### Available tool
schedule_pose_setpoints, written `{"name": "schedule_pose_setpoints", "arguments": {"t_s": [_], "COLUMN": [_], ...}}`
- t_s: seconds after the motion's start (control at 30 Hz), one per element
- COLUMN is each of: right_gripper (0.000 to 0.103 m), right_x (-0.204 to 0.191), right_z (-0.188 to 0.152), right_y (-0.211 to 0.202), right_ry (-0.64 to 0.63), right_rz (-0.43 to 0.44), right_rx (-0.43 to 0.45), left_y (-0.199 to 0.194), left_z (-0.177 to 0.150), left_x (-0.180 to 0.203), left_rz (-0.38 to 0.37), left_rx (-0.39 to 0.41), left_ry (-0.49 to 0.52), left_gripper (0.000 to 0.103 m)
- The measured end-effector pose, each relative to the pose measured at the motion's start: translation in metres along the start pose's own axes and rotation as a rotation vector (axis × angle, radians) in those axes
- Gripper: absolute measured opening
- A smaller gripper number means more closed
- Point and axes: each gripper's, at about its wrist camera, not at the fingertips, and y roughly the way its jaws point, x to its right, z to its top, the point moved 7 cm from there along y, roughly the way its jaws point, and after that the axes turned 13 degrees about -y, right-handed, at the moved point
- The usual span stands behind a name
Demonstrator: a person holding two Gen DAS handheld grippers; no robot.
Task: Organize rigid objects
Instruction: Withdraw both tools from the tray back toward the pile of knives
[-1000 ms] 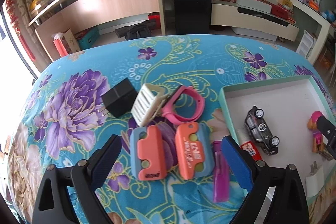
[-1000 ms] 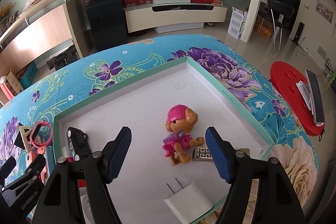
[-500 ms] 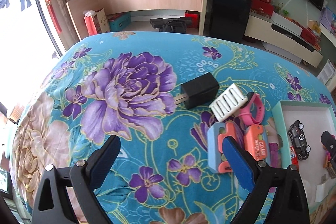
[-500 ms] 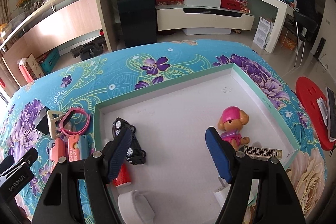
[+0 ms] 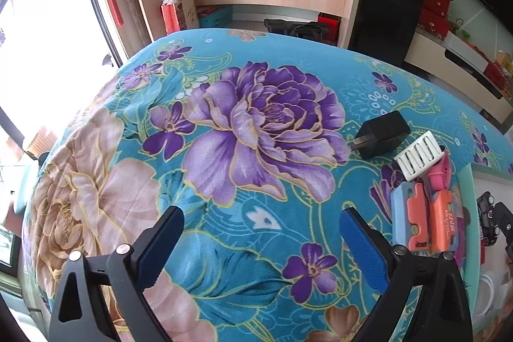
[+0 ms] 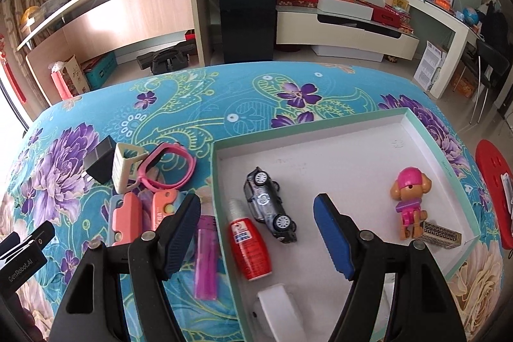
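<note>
Both hand-held grippers are spread wide w/ nothing between the pads. The right hand-held gripper [image 6: 256, 233] hangs over the near left part of the tray [image 6: 368, 125], just by its left wall. The left hand-held gripper [image 5: 261, 241] hangs over bare flowery cloth on the surface [image 5: 243, 124], far left of the pile.

Things still outside the tray sit in a bunch just left of it: purple lighter [image 6: 206, 258], two orange and blue blocks [image 6: 126, 221], pink band [image 6: 166, 165], white slotted piece [image 6: 126, 165], black plug [image 6: 101, 159].

I think the lighter is next. It lies just left of the tray wall, right by the right gripper's left finger [image 6: 182, 233], so the right hand is nearer. Its long side runs near to far, approx. in line w/ the fingers. It looks small, flat, see-through purple, hard.

Already in the tray: toy car [image 6: 267, 204], red bottle [image 6: 248, 246], pink puppy toy [image 6: 408, 201], white plug [image 6: 277, 306], small patterned box [image 6: 441, 234].
</note>
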Motion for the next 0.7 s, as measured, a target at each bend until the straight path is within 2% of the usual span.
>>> {"name": "schedule_pose_setpoints", "arguments": {"t_s": [0.4,0.7], "right_gripper": [0.074,0.074], "right_x": [-0.063,-0.085], "right_z": [0.003,0.002], "right_y": [0.003,0.007], "right_ry": [-0.087,-0.109], "right_rz": [0.094,0.143], "right_rx": [0.006,0.008], "left_y": [0.004,0.008], "left_z": [0.008,0.007], "left_x": [-0.023,-0.022], "left_rz": [0.007,0.005], "left_rx": [-0.002,-0.01], "left_ry": [-0.056,-0.055], "left_gripper": [0.099,0.099]}}
